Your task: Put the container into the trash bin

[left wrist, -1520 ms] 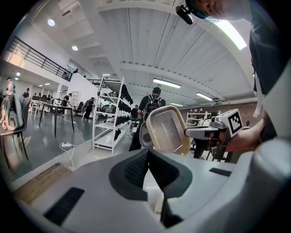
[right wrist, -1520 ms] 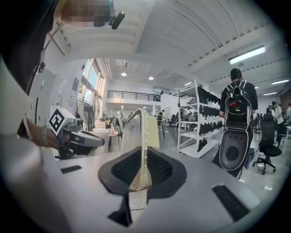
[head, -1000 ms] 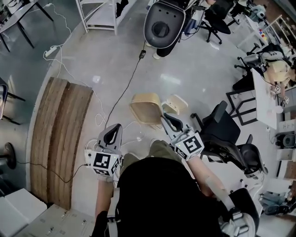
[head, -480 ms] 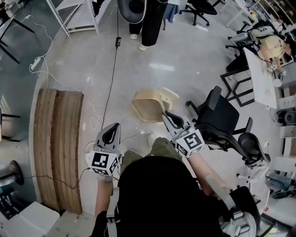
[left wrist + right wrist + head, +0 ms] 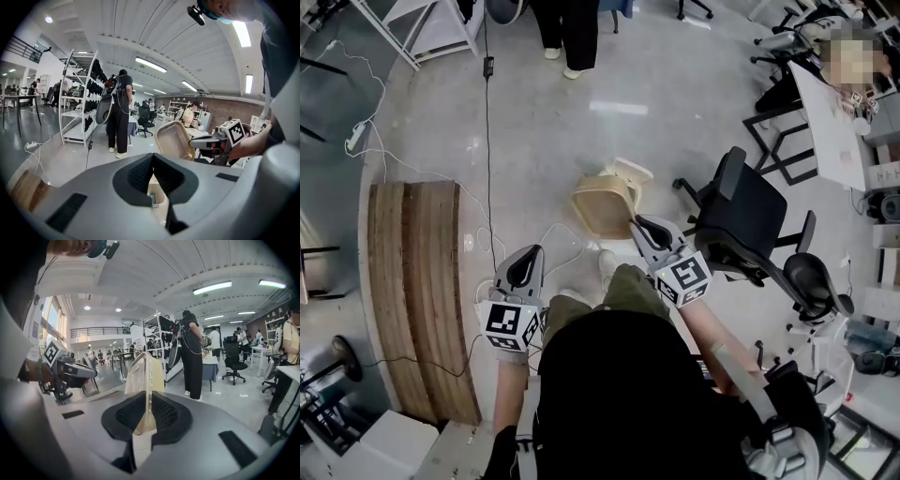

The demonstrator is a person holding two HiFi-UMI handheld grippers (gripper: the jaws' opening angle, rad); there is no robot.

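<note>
A beige hinged takeaway container (image 5: 605,202) hangs open above the floor, its lid (image 5: 634,174) tipped to the far side. My right gripper (image 5: 641,228) is shut on its near edge. In the right gripper view the thin container wall (image 5: 143,374) stands on edge between the black pads (image 5: 165,412). My left gripper (image 5: 525,267) is lower left, shut with nothing in it, its pads meeting at the tip (image 5: 152,157). The left gripper view shows the container (image 5: 175,140) and right gripper (image 5: 206,141) off to its right. I see no trash bin in any view.
A black office chair (image 5: 741,221) stands close on the right, and a second chair (image 5: 811,286) sits behind it. Wooden boards (image 5: 412,281) lie on the floor at left, with cables (image 5: 487,150) running past. A person (image 5: 567,28) stands ahead near a white rack (image 5: 79,103).
The person carrying the grippers has walked forward: the standing person and rack slid toward the picture's top and the chair came closer. The container stays in my right gripper, carried forward and lower.
</note>
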